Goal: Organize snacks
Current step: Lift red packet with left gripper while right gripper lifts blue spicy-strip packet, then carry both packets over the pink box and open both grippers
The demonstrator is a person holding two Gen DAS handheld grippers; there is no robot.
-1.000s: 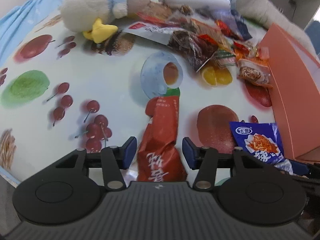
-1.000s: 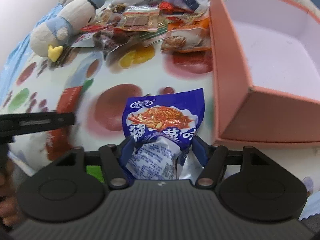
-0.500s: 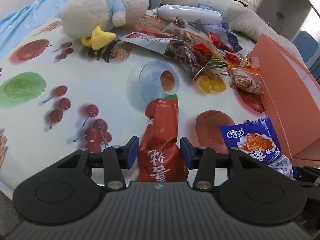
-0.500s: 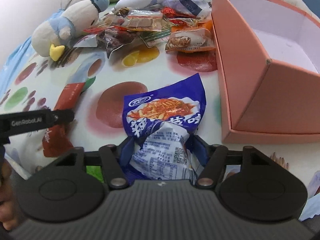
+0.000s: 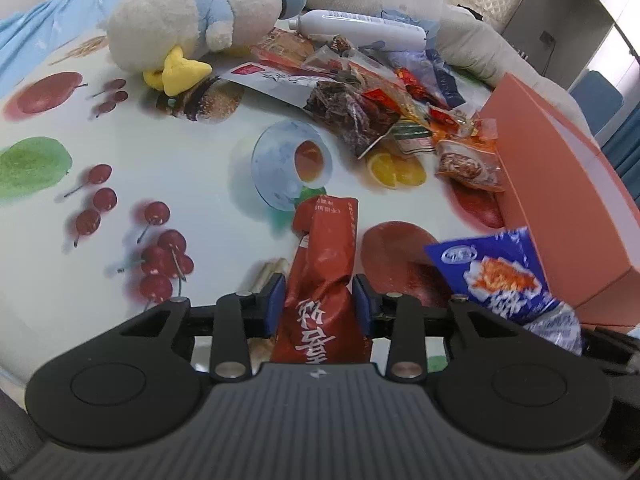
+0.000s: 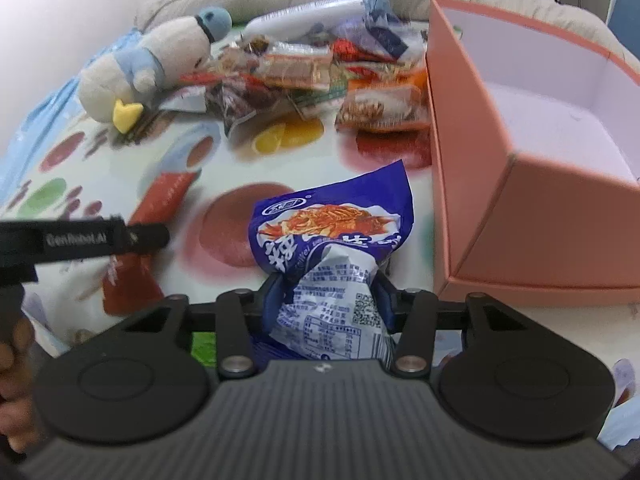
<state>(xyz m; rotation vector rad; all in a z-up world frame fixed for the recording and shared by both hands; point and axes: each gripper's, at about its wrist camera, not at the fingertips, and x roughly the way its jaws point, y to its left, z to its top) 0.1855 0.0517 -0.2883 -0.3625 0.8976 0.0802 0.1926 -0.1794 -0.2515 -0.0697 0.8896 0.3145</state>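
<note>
My left gripper [image 5: 318,304] has a long red snack packet [image 5: 328,240] between its blue pads; the jaws are closing and squeeze its near end into a waist. The packet's far end points away over the fruit-print tablecloth [image 5: 160,152]. In the right wrist view my right gripper [image 6: 328,296] is closing on a blue noodle-snack packet [image 6: 332,220], which is crumpled between the pads with its white back bulging toward me. That blue packet [image 5: 500,276] also shows at the right of the left wrist view. An open orange box [image 6: 540,232] stands just right of it, white inside.
A heap of mixed snack packets [image 5: 360,100] lies at the back, with a white bottle [image 5: 360,28] behind it. A plush penguin [image 5: 192,28] sits back left. The orange box's wall [image 5: 560,184] borders the right side. A grey cushion runs along the far edge.
Both pairs of jaws have narrowed onto their packets. The red packet is now pinched, and the blue packet has crumpled and tipped up. Both views have tilted slightly upward.
</note>
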